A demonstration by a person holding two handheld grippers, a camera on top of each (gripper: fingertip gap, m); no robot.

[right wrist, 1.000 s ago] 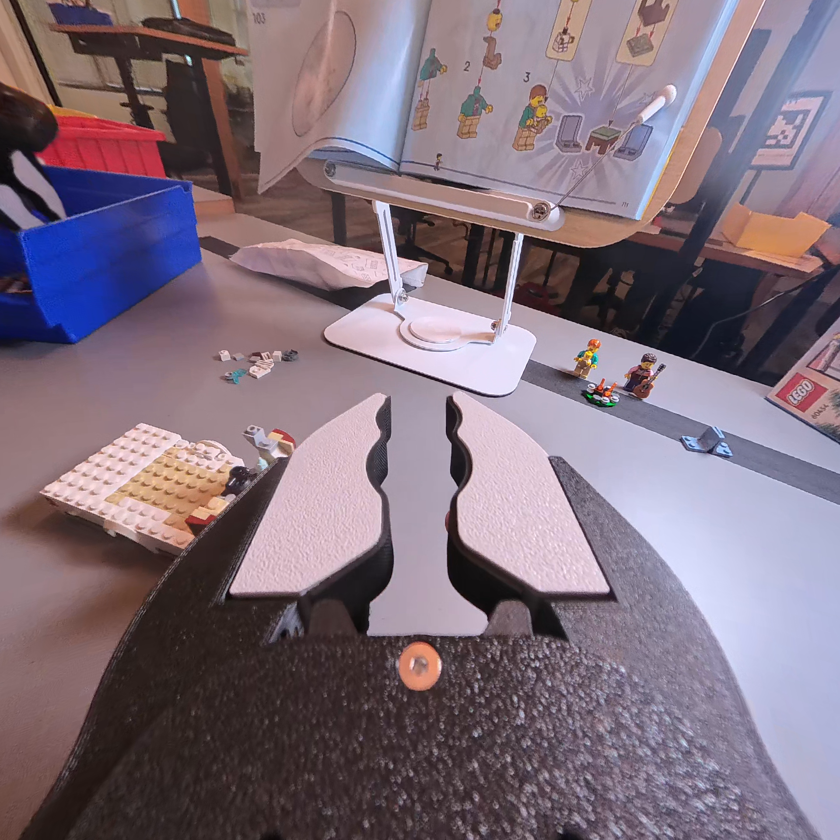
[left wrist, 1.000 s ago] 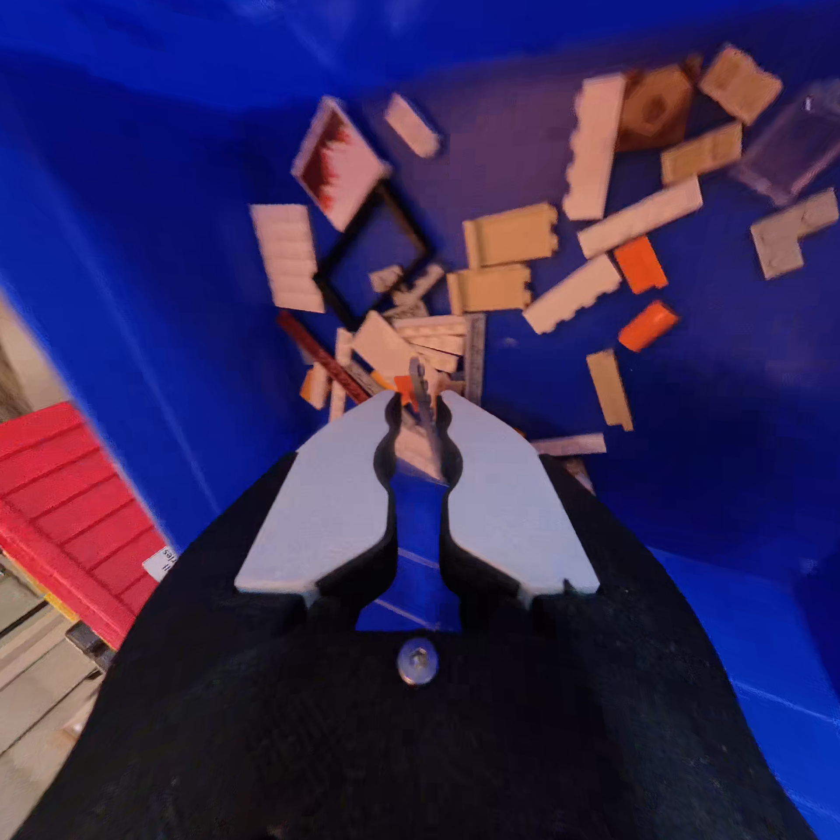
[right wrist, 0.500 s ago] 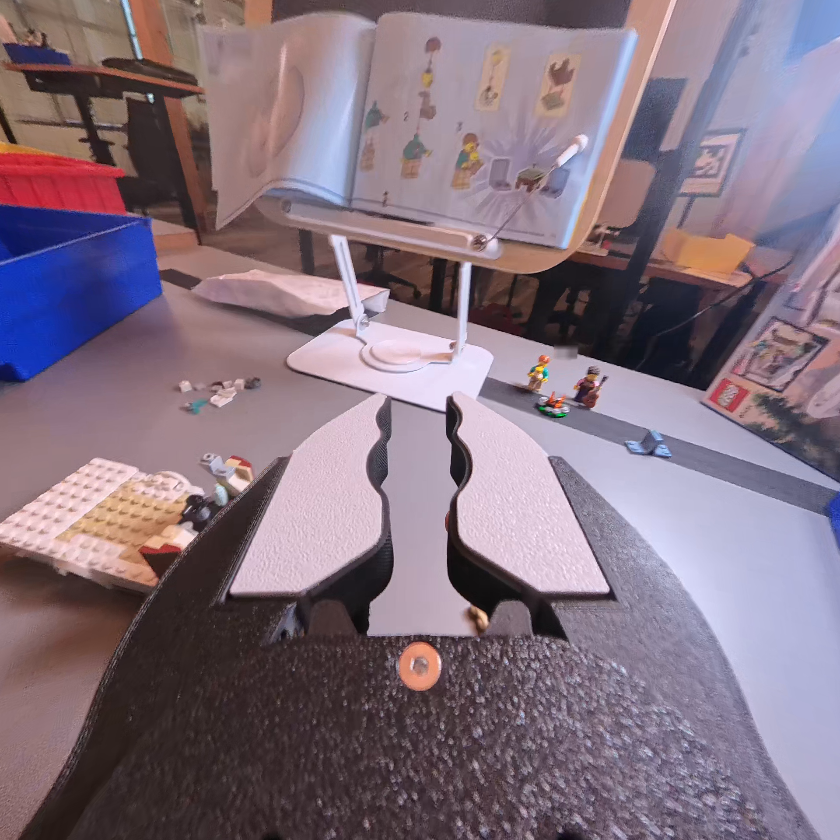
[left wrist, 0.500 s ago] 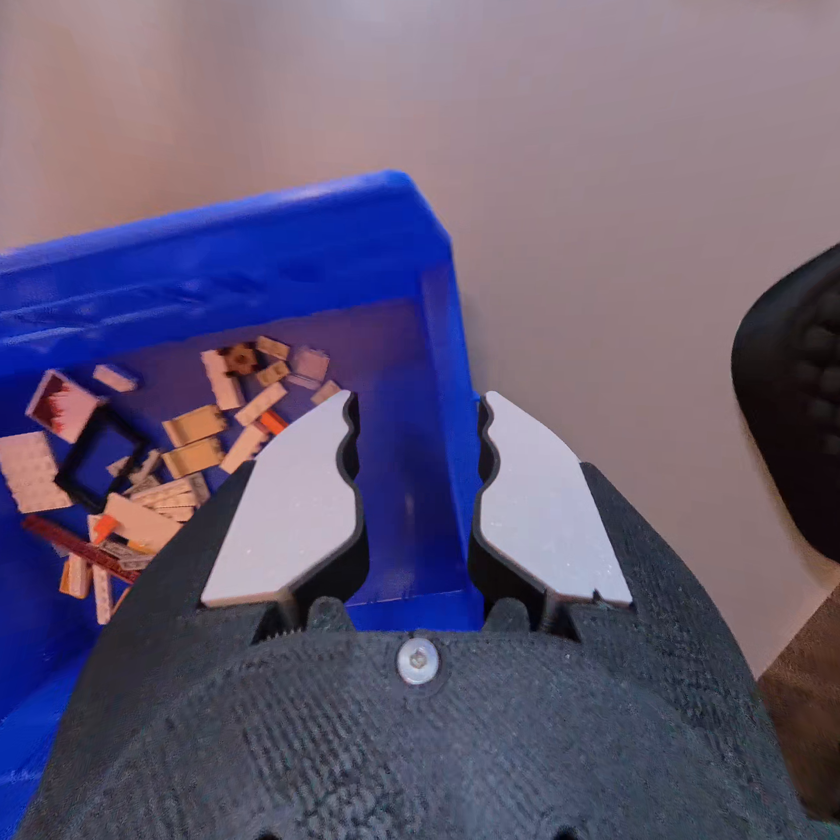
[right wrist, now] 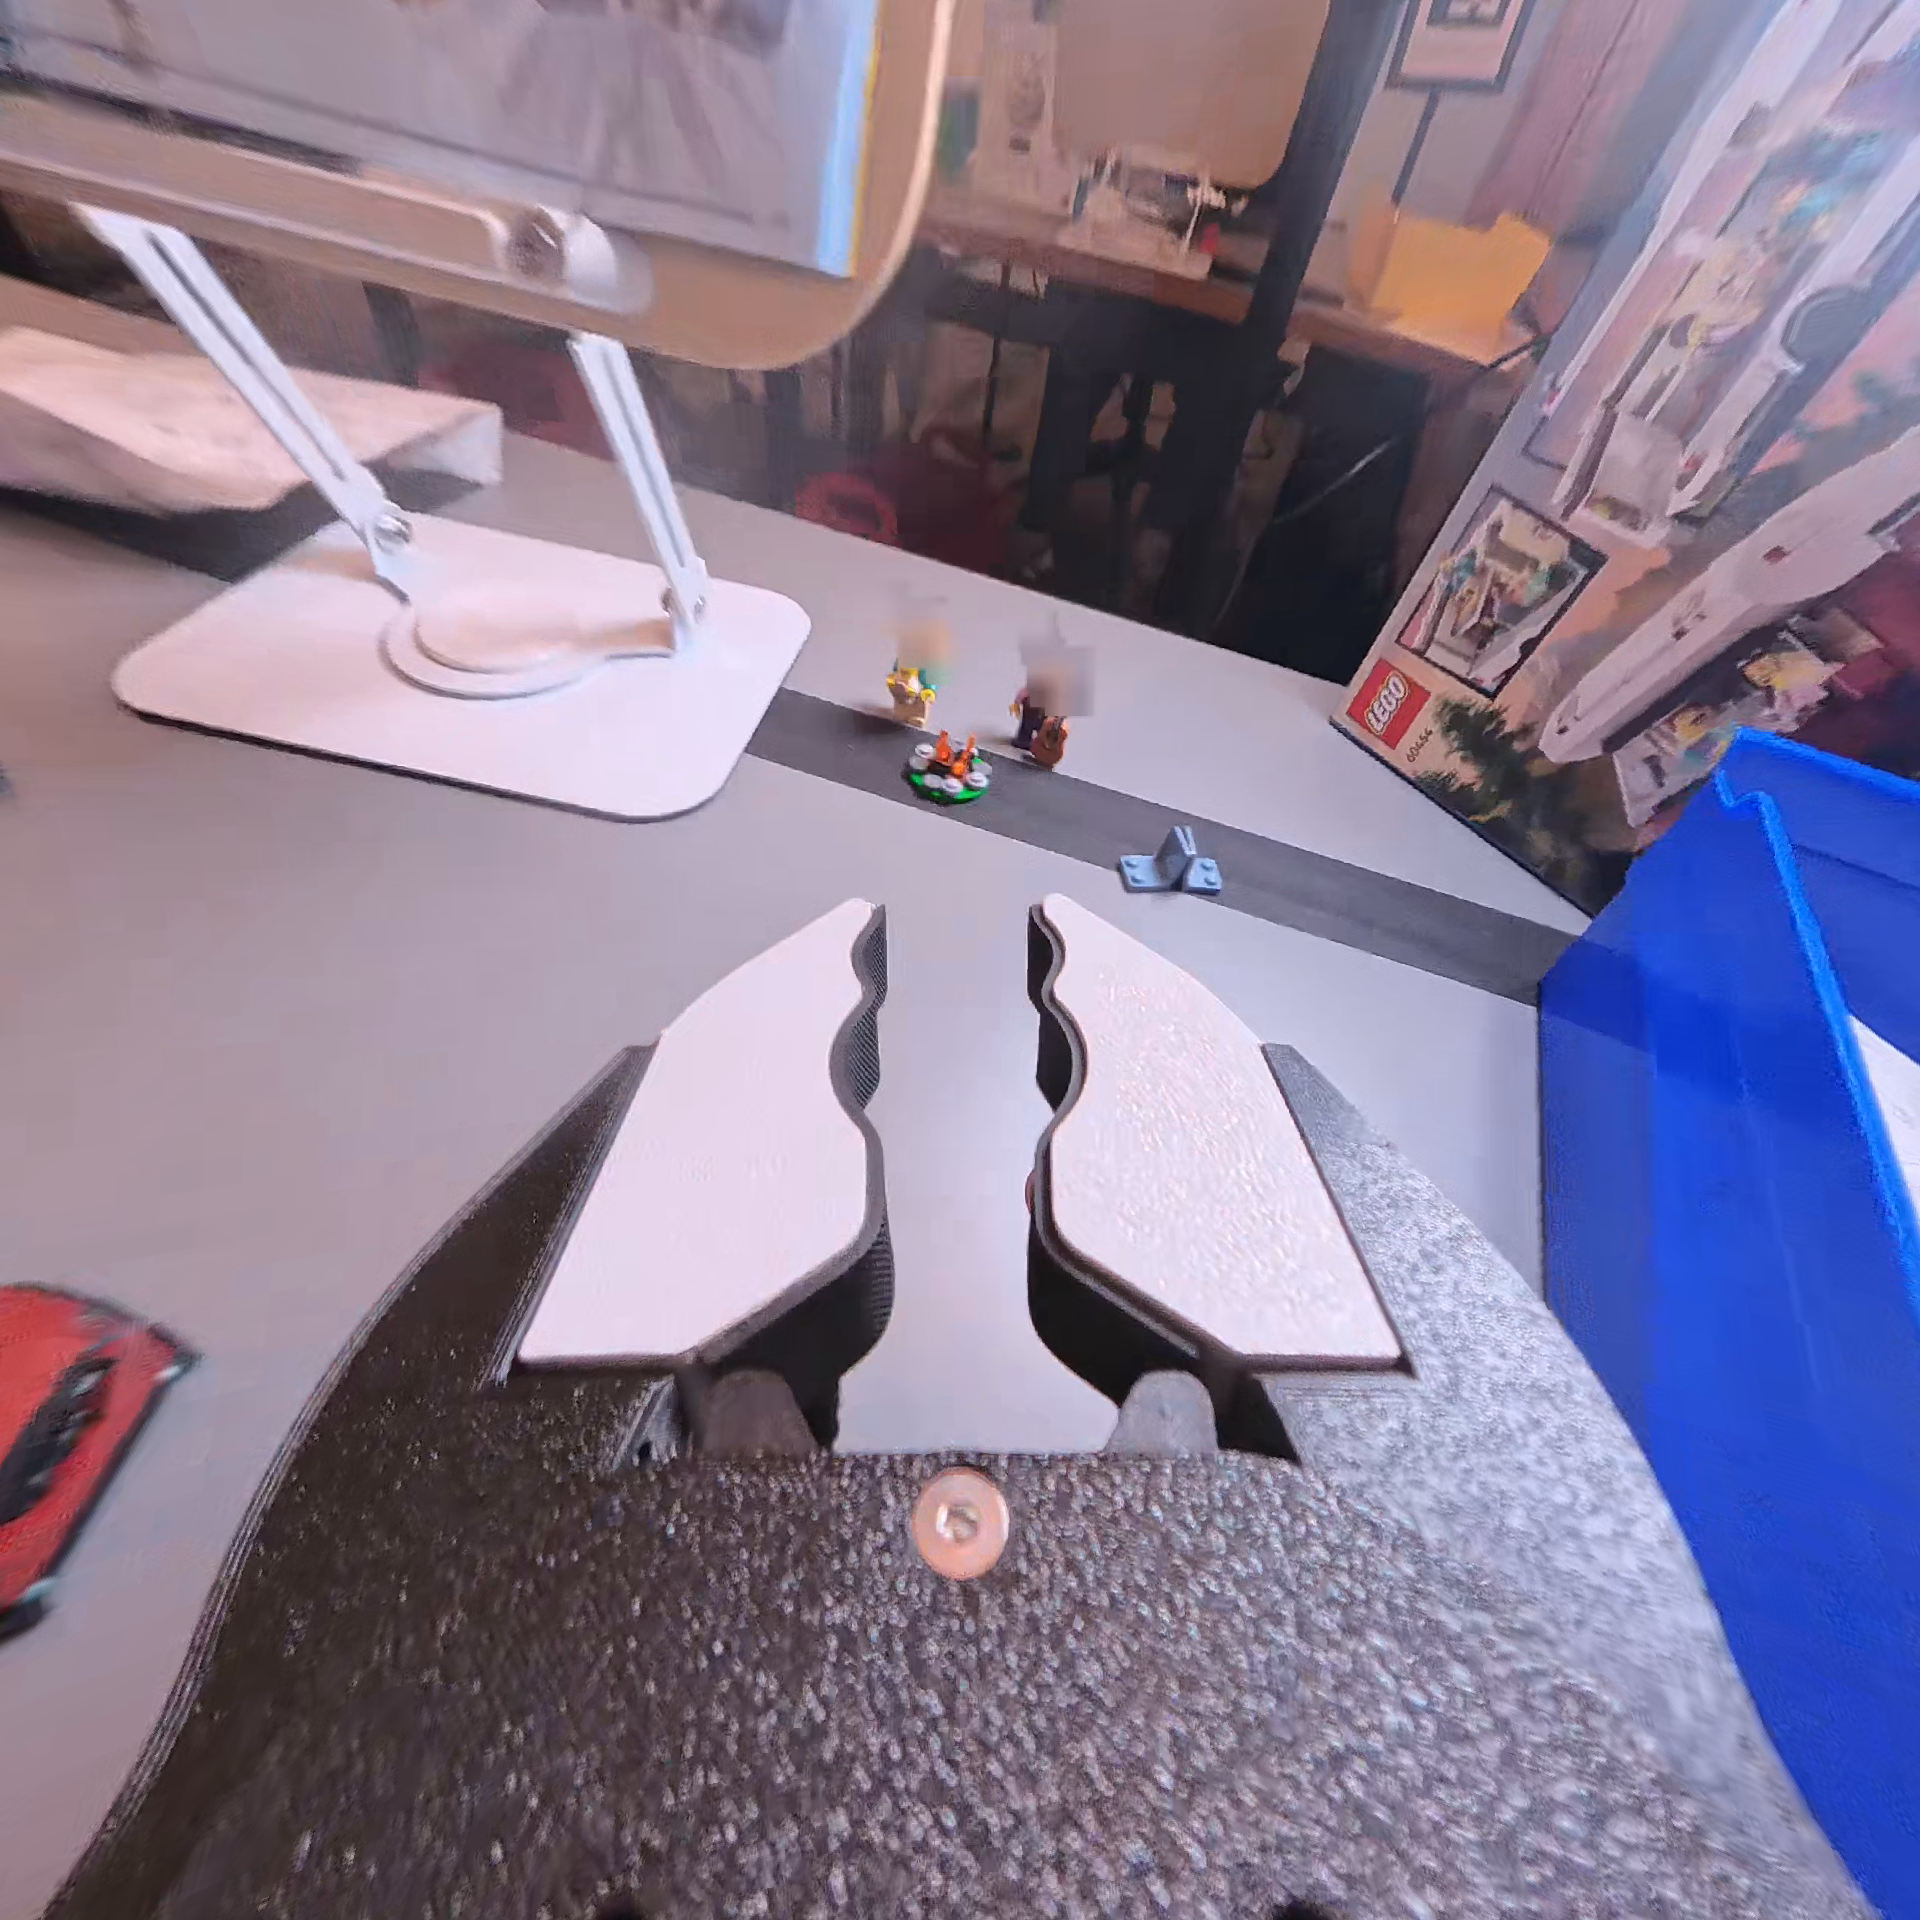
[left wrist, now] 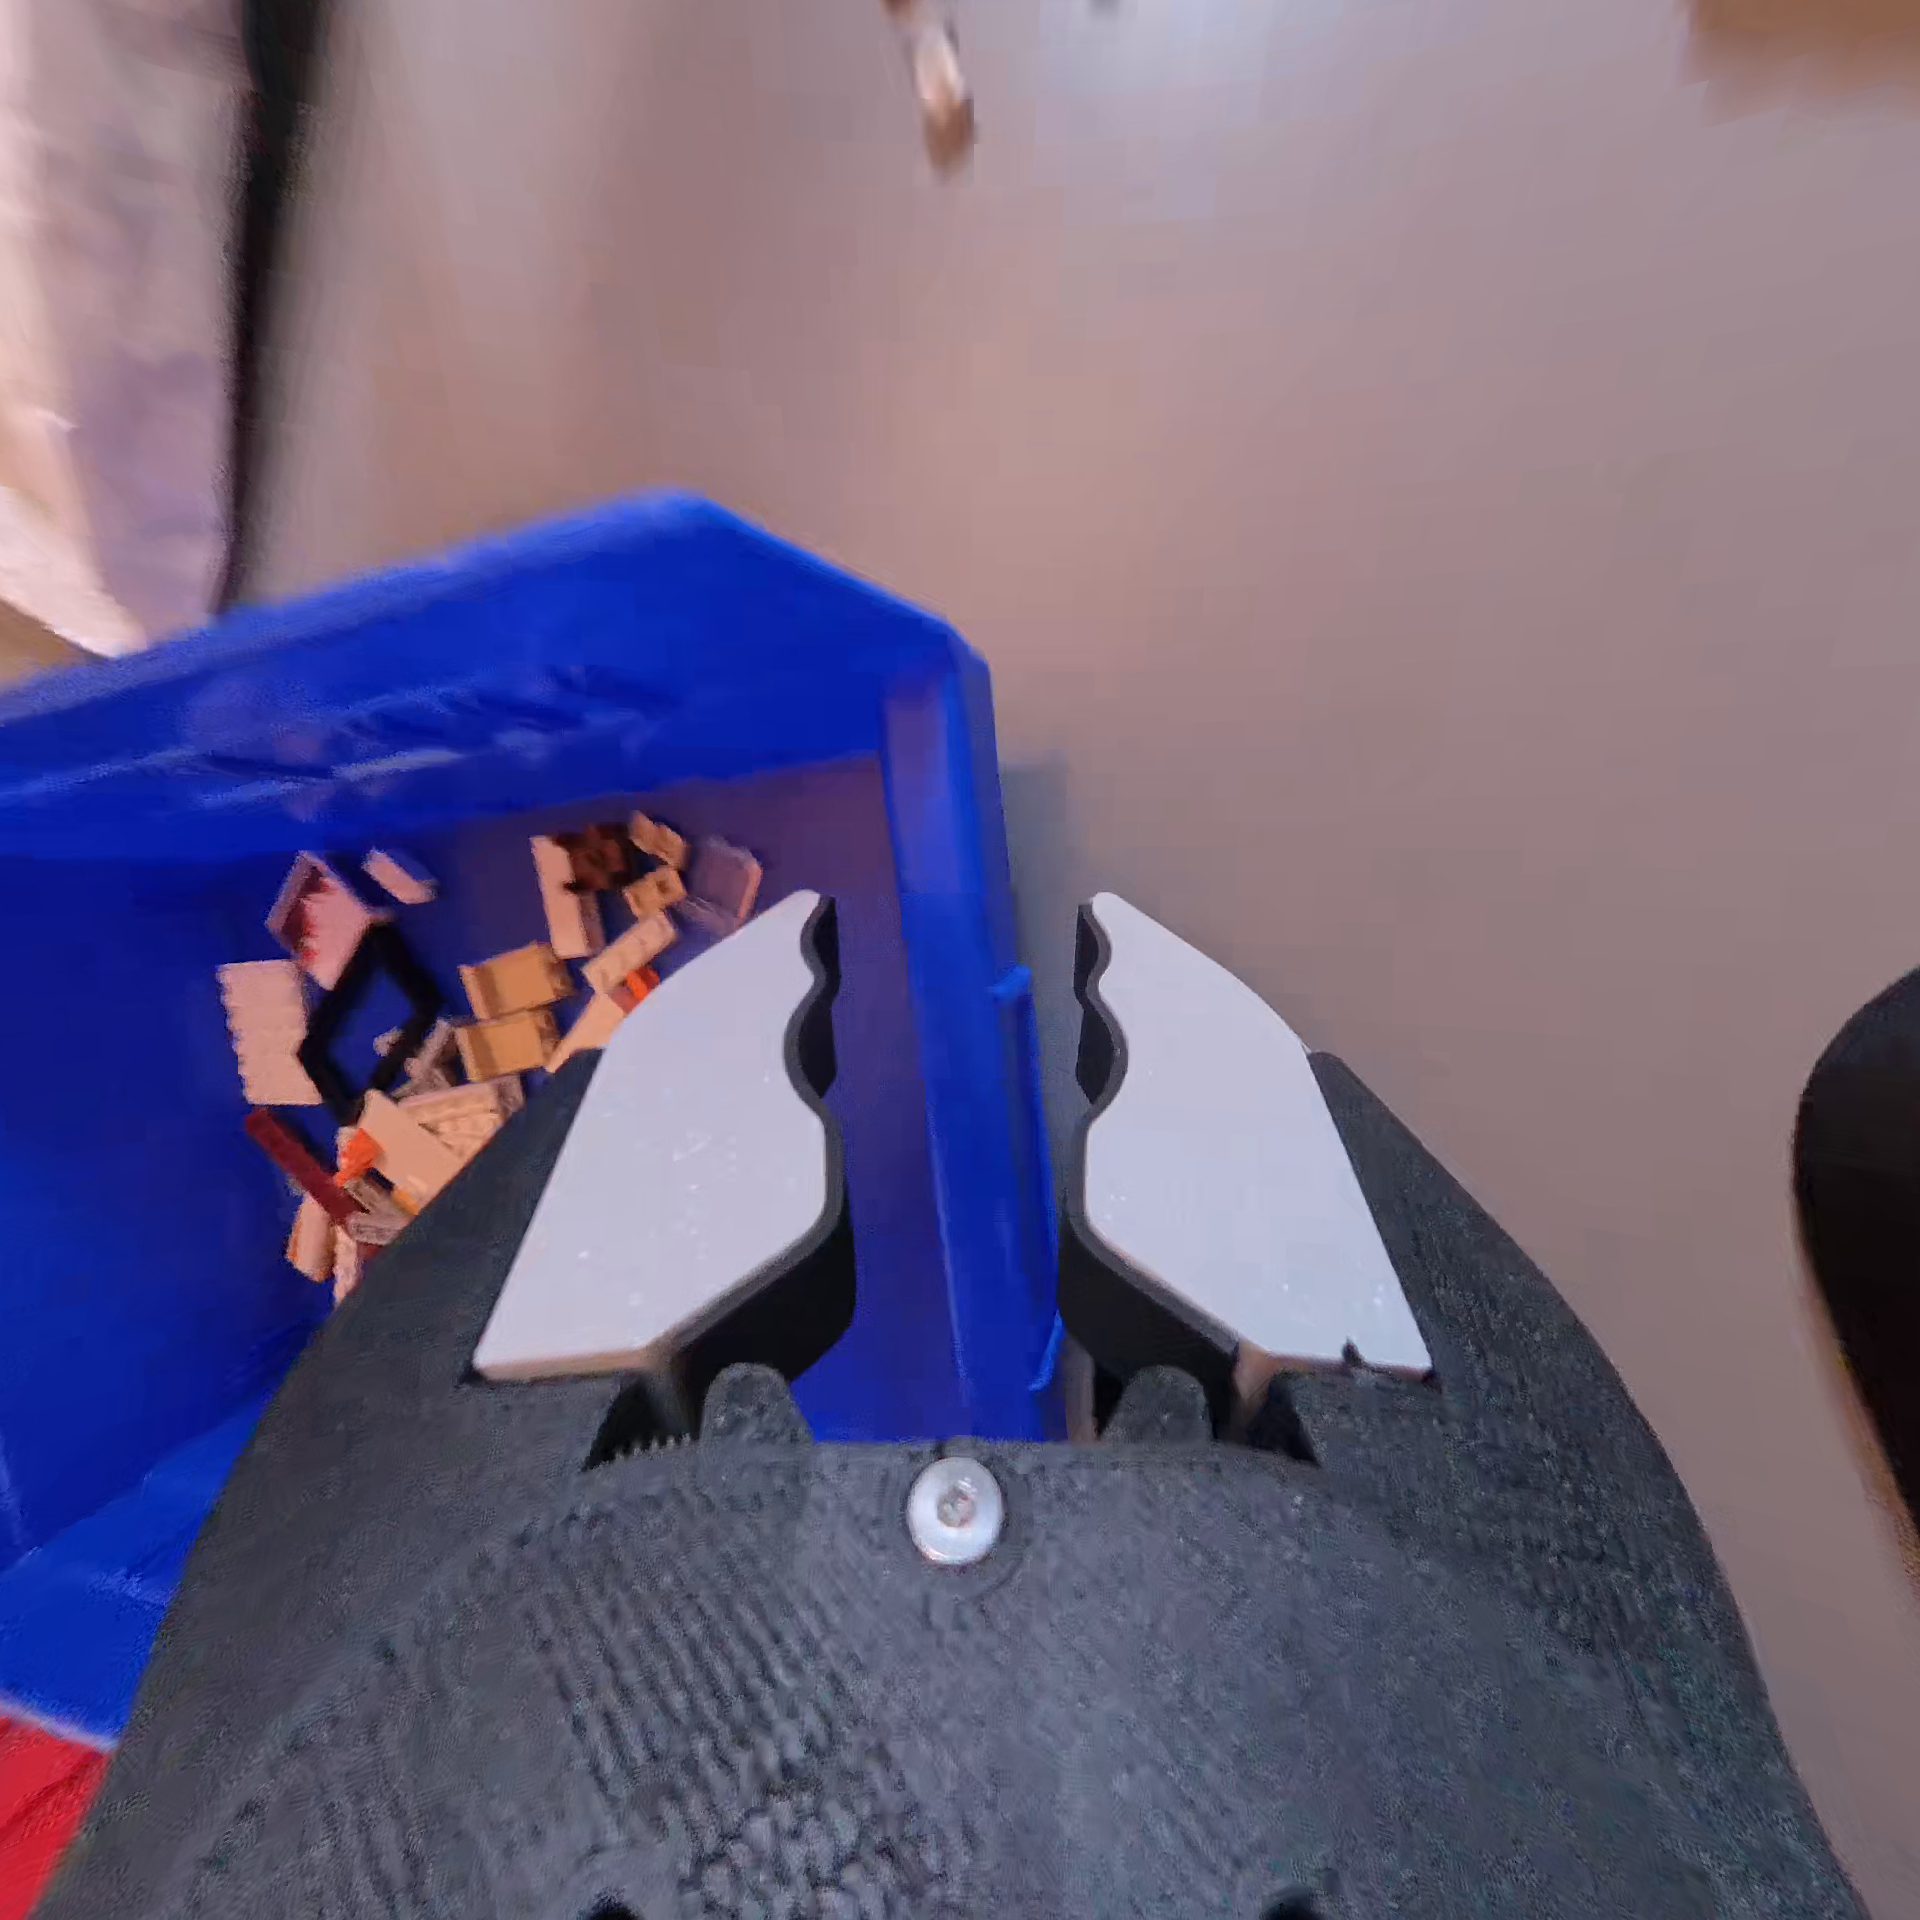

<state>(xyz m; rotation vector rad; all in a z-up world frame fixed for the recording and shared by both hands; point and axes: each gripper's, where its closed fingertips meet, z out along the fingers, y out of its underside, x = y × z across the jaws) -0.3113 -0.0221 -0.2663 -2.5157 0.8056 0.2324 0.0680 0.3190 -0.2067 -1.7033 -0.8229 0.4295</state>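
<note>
- Bricks [left wrist: 499,1029], tan, white and orange with a black frame among them, lie loose on the floor of a blue bin [left wrist: 468,686] at the left of the left wrist view.
- Left gripper [left wrist: 951,914] hangs above the bin's right wall; its fingers [left wrist: 675,1143] stand apart with nothing between them, one over the bin's inside, the other over the grey counter [left wrist: 1455,520] outside.
- A black rounded shape [left wrist: 1870,1195] shows at that view's right edge, too blurred to tell what it is.
- In the right wrist view, a red and black thing [right wrist: 73,1434] lies on the counter at far left.
- A white stand [right wrist: 468,675] carries a tilted board with an open booklet.
- Right gripper [right wrist: 956,914] is above bare counter, fingers [right wrist: 727,1164] parted and clasping nothing.
- Beyond it, on a dark strip, stand two toy figures [right wrist: 914,696] beside a small green campfire piece [right wrist: 948,774]; a light blue bracket piece [right wrist: 1172,864] lies near.
- A printed box [right wrist: 1558,623] leans at right, with another blue bin [right wrist: 1745,1195] just beside the gripper.
</note>
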